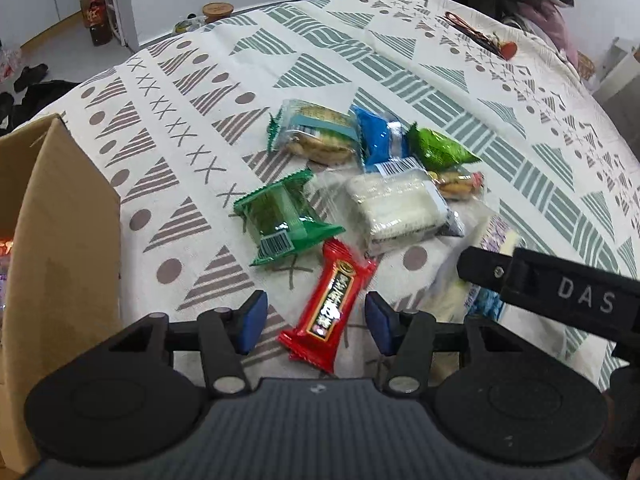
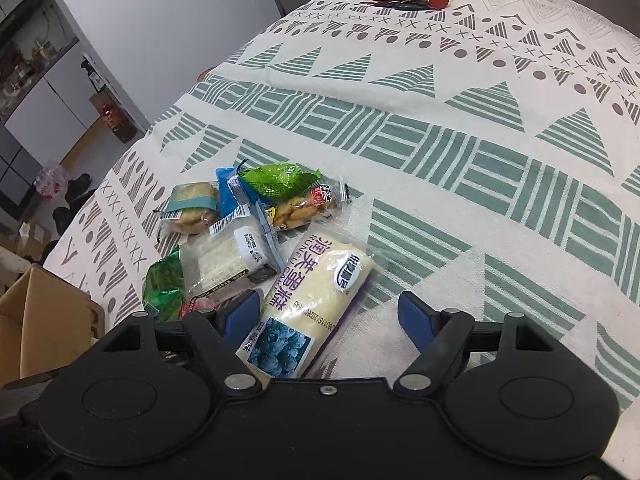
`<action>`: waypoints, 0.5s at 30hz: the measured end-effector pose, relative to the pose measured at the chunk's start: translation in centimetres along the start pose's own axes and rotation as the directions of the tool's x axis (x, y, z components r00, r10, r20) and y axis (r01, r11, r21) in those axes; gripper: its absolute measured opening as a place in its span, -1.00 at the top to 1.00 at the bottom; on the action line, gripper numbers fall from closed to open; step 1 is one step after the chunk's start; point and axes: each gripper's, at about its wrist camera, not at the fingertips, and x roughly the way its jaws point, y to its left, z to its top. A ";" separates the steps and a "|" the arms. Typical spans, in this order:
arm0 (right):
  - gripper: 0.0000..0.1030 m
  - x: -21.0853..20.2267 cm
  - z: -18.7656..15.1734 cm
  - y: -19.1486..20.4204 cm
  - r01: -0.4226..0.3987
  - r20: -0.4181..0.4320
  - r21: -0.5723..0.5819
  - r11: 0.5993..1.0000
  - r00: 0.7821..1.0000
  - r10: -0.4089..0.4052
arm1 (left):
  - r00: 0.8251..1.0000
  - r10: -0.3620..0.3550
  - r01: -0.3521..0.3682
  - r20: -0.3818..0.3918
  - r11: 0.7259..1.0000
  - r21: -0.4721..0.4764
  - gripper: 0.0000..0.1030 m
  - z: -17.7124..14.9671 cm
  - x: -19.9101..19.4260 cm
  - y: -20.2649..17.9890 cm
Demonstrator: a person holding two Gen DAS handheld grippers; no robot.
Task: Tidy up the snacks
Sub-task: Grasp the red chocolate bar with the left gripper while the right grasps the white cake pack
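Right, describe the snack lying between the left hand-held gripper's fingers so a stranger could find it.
Start at the cardboard box on the patterned tablecloth; the snack pile lies to its right. At the pile's near edge lies the red bar wrapper, between the open left hand-held gripper. It is the only red packet, long and narrow, with black-and-white lettering.

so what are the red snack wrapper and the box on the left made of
The red snack wrapper looks like thin glossy plastic film: it shines, carries printed lettering and has crimped, zigzag ends. The box looks like plain brown corrugated cardboard, matte, with a folded flap edge and a dull, fibrous surface.
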 end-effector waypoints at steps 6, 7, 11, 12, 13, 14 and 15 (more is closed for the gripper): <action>-0.44 -0.2 -0.2 0.3 -0.002 -0.011 -0.023 1.000 1.000 0.002 | 1.000 0.010 -0.010 0.015 1.000 0.023 0.31 -0.4 -0.2 -0.2; -0.44 -0.2 -0.2 0.4 -0.008 -0.017 -0.029 1.000 1.000 0.008 | 1.000 0.004 -0.004 0.016 1.000 0.017 0.37 -0.4 -0.2 -0.1; -0.44 -0.2 -0.5 1.0 -0.005 -0.025 -0.065 0.998 1.000 0.003 | 1.000 -0.008 0.007 0.022 1.000 0.023 0.47 -0.6 -0.3 -0.3; -0.44 -0.2 -0.6 1.1 -0.001 -0.027 -0.072 0.997 1.000 -0.001 | 1.000 -0.011 0.010 0.023 1.000 0.024 0.49 -0.7 -0.3 -0.3; -0.42 -0.3 -0.6 1.1 0.005 -0.028 -0.078 0.997 1.000 -0.007 | 1.000 -0.015 0.014 0.023 1.000 0.022 0.52 -0.8 -0.4 -0.3; -0.41 -0.4 -0.7 1.1 0.012 -0.029 -0.083 0.996 0.999 -0.015 | 1.000 -0.019 0.018 0.023 1.000 0.020 0.55 -0.9 -0.4 -0.3; -0.35 -0.5 -0.8 1.2 0.016 -0.029 -0.087 0.996 0.999 -0.019 | 0.999 -0.023 0.022 0.023 1.000 0.017 0.60 -1.0 -0.5 -0.3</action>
